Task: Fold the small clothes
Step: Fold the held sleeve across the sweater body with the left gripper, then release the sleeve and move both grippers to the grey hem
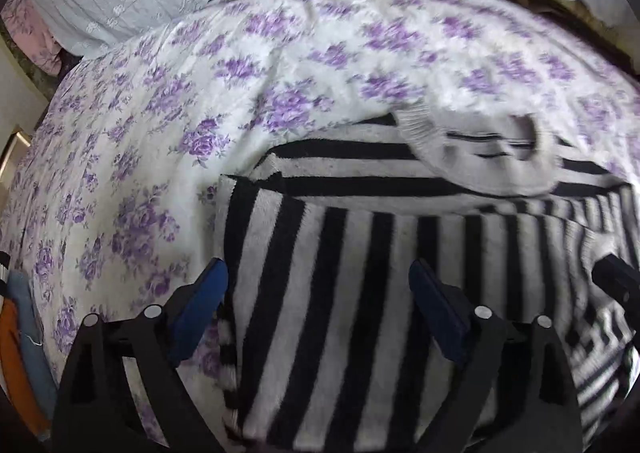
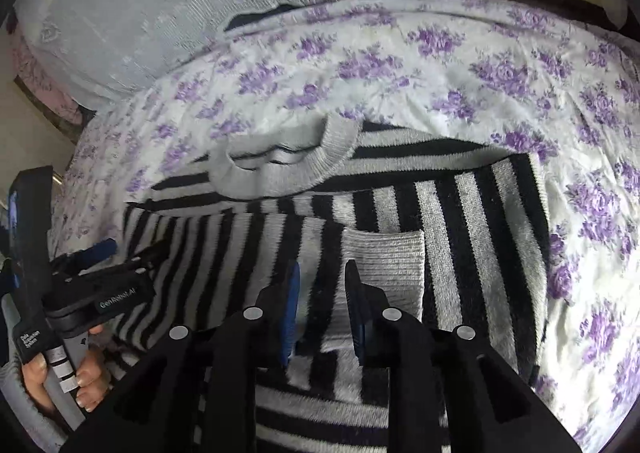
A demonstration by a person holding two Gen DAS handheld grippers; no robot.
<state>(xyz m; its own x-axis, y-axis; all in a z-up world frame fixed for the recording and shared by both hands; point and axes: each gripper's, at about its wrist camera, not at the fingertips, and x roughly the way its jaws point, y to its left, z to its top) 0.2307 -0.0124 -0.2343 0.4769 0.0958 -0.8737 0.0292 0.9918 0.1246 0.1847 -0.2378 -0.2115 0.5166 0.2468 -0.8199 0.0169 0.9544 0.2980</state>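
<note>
Now we spread the left tool [image 1: 318, 285] wide over the striped sweater [image 1: 360, 253] on the bed [image 1: 140, 133] — right tool [image 2: 322, 273] nearly clenched, grasping nothing we can see — sleeves tucked, ready to fold.

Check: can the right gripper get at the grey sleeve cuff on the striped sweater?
Probably yes. The grey cuff lies on top of the striped sweater, uncovered, just ahead of the right gripper. Its fingers are only narrowly apart, with nothing between them.
</note>
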